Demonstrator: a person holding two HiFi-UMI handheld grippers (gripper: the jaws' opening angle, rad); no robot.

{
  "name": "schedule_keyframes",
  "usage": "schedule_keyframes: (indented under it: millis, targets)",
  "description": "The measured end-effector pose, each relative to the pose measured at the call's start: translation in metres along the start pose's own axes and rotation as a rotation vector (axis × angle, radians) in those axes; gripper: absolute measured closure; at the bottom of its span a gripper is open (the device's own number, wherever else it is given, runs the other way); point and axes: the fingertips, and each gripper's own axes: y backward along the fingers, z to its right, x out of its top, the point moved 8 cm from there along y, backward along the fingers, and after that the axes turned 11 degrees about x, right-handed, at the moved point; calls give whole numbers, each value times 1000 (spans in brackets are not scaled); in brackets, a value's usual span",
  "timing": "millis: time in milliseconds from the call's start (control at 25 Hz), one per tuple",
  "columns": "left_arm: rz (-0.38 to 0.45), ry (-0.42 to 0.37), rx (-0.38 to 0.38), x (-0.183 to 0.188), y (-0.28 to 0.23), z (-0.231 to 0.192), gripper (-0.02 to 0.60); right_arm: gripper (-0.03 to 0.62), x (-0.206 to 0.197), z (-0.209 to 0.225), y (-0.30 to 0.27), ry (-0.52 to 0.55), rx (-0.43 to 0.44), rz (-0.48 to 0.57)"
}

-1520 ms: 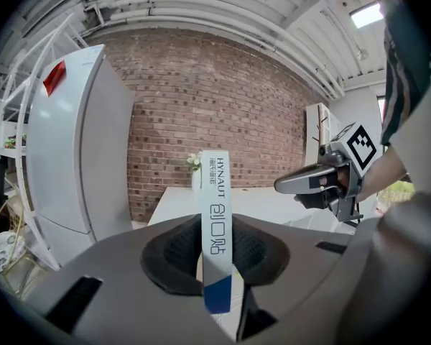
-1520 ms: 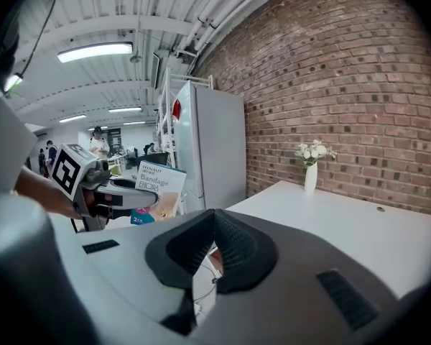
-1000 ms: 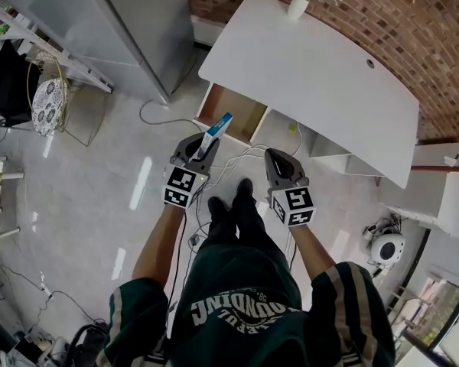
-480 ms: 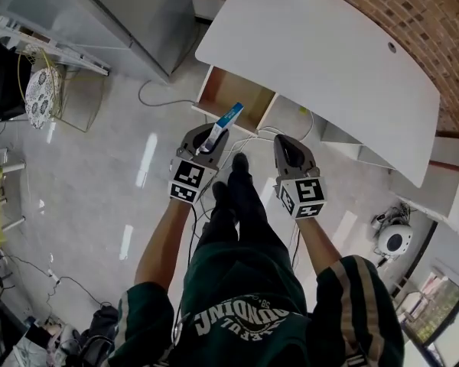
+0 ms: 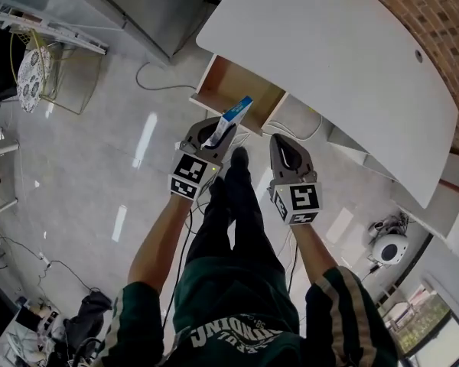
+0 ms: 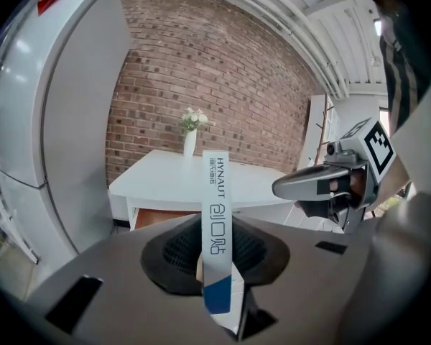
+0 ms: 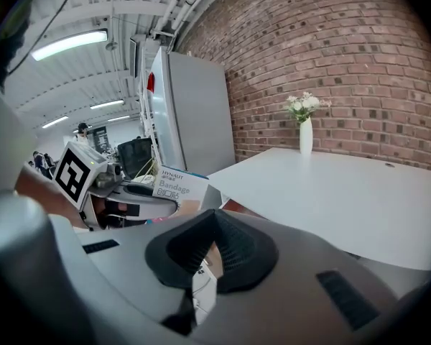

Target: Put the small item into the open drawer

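A slim white-and-blue bandage box [image 5: 235, 116] stands up out of my left gripper [image 5: 218, 129], which is shut on its lower end; in the left gripper view the box [image 6: 216, 214] rises between the jaws of the left gripper [image 6: 217, 264]. The open drawer [image 5: 238, 89], brown inside, sticks out under the left end of the white desk [image 5: 329, 52], just ahead of the box. My right gripper [image 5: 284, 143] is held level beside the left one, shut with nothing in it; the right gripper [image 7: 214, 220] view shows its pads meeting, and the box [image 7: 178, 185] off to the left.
A grey refrigerator [image 5: 141, 6] stands left of the desk. Cables [image 5: 157, 90] trail over the floor near the drawer. A patterned chair [image 5: 29, 79] is at far left, a white round device [image 5: 388, 248] at right. A vase of flowers [image 6: 191, 139] stands on the desk.
The person has stepped toward the desk, so the drawer and desk edge lie closer to both grippers. The left gripper still holds the box; the right stays shut.
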Motion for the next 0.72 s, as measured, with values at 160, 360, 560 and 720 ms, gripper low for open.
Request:
schedule_keyframes:
  millis: [160, 360, 560, 720]
  targets:
    - [-21, -1, -8, -13, -20, -3, 494, 569, -7, 9, -14, 0, 14, -20]
    - [-66, -89, -15, -27, -50, -1, 494, 569, -17, 20, -26, -9, 17, -36]
    - [-132, -127, 5, -42, -82, -7, 494, 569, -35, 24, -36, -10, 25, -48]
    - [-167, -114, 1, -51, -112, -14, 494, 569, -51, 30, -42, -14, 21, -66]
